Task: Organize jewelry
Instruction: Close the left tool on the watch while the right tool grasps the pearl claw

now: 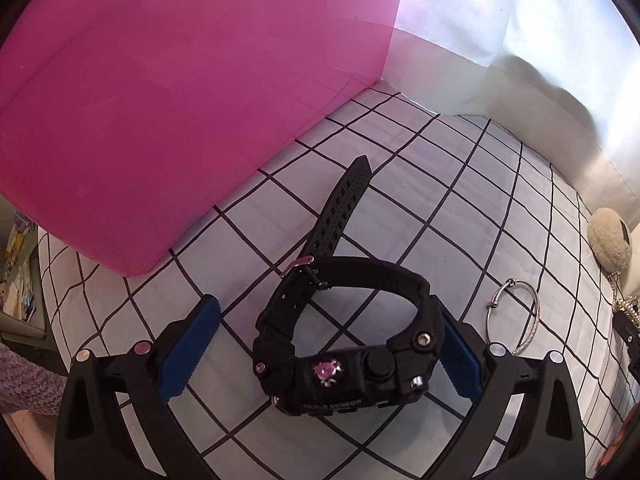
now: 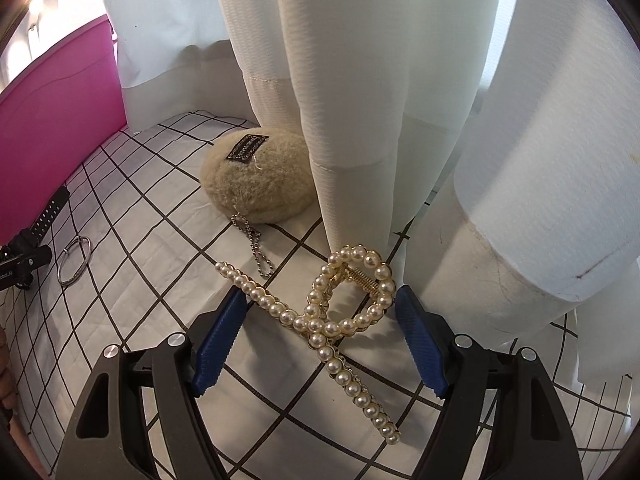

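pink box (image 1: 160,100) | white curtain (image 2: 360,80) | checked sheet (image 1: 460,184) | beige fluffy pompom (image 2: 256,184)

I read "TRIPLE SENSOR" in white letters on the black watch (image 1: 344,344) case. The plush pouch's (image 2: 260,180) dark label is too small to read.

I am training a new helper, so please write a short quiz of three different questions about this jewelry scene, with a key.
1. True or false: the watch lies between the open jaws of the left gripper.
2. What lies between the jaws of the right gripper? A) bangle B) pearl clip C) fluffy pouch
3. Fill in: the bangle lies on the ____ cloth.

Key
1. True; no pad visibly presses on it.
2. B, the pearl clip; the pouch lies farther back, by the curtain.
3. Checked.
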Demonstrator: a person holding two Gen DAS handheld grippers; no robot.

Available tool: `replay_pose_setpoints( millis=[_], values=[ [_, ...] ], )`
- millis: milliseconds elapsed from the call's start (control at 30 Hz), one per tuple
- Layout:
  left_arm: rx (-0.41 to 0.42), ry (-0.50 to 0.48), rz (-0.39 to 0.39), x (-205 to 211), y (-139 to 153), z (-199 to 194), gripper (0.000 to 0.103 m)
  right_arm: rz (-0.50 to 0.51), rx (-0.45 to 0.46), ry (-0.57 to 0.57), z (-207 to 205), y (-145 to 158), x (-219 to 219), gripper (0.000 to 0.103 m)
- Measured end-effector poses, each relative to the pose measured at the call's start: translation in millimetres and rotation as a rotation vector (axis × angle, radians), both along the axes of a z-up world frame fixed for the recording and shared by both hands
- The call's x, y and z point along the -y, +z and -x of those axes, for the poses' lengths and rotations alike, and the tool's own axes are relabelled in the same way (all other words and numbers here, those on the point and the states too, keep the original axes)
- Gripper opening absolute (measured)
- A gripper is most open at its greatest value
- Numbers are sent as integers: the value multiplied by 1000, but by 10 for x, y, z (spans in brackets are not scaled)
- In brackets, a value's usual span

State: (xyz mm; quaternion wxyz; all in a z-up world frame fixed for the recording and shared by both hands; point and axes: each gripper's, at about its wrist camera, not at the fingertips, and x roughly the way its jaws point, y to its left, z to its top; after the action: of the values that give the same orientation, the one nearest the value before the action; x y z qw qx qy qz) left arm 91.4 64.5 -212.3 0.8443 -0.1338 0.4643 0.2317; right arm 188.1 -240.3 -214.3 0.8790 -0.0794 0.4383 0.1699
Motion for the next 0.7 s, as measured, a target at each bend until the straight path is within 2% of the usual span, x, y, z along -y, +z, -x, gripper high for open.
replay_pose_setpoints(
  millis=[300, 400, 433, 467, 700],
  values=[
    [35, 0, -19, 18, -9, 50, 96, -13, 5, -5, 61, 9, 22, 71],
    [49, 2, -26, 41, 29, 166, 88, -16, 8, -8, 113, 10, 12, 68],
    [56, 0, -30, 46, 38, 182, 81, -17, 8, -7, 133, 13, 18, 68],
    [63, -5, -35, 60, 52, 200, 69, -19, 8, -7, 146, 14, 15, 68],
    [74, -8, -29, 76, 75, 263, 68, -46, 5, 3, 258, 21, 7, 67]
  ],
)
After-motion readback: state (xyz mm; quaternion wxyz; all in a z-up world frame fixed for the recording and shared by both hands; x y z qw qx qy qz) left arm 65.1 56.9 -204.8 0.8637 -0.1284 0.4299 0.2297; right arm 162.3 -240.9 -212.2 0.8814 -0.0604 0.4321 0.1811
